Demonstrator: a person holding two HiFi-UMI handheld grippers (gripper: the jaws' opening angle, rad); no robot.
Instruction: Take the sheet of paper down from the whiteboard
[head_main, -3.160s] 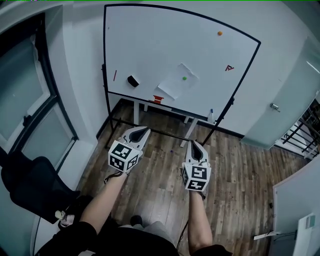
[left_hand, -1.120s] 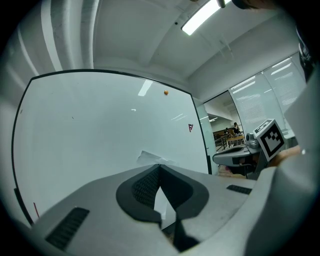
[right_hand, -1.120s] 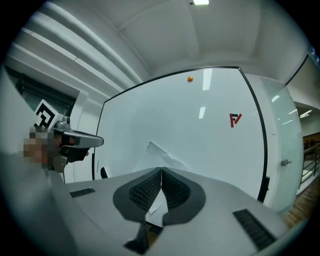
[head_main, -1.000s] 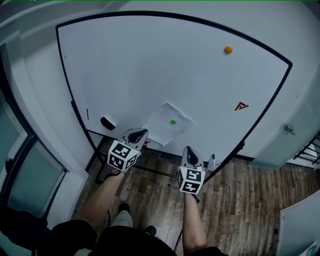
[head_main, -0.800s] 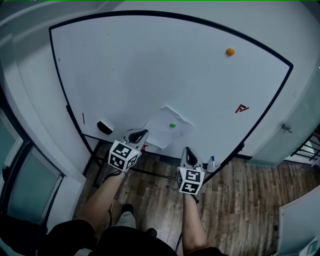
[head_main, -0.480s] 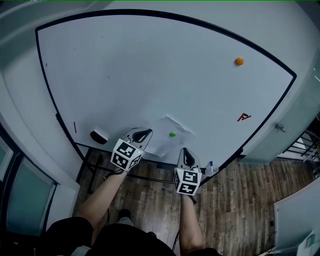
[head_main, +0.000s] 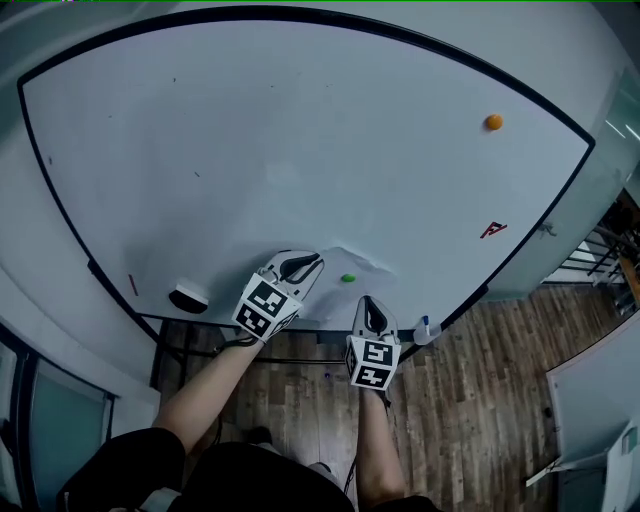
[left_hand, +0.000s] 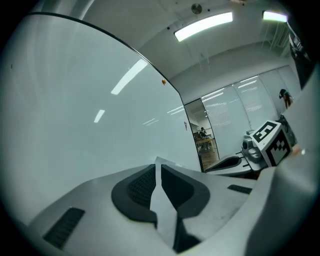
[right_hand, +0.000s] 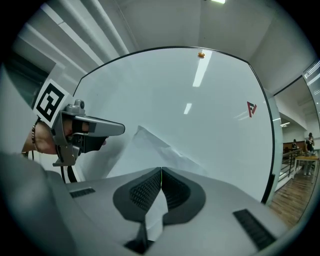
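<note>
A white sheet of paper (head_main: 330, 292) hangs on the whiteboard (head_main: 300, 130) under a green magnet (head_main: 347, 278). Its upper edge (right_hand: 150, 147) bulges off the board. My left gripper (head_main: 308, 262) is at the sheet's upper left and points level along the board. In the left gripper view its jaws (left_hand: 156, 167) stand a narrow slit apart, with the paper's corner just beyond them. My right gripper (head_main: 368, 303) is just below the magnet, facing the sheet. Its jaws (right_hand: 161, 170) are shut and empty, and they hide the magnet in that view.
Also on the board are an orange magnet (head_main: 494, 122), a red mark (head_main: 491, 230), an eraser (head_main: 189, 297) and a short red stroke (head_main: 133, 284). A small bottle (head_main: 425, 330) stands at the board's lower right. Wooden floor (head_main: 480, 400) lies below.
The person has stepped up to the whiteboard, which now fills the head view. Both grippers have moved toward the sheet. The left one now overlaps its upper left part.
</note>
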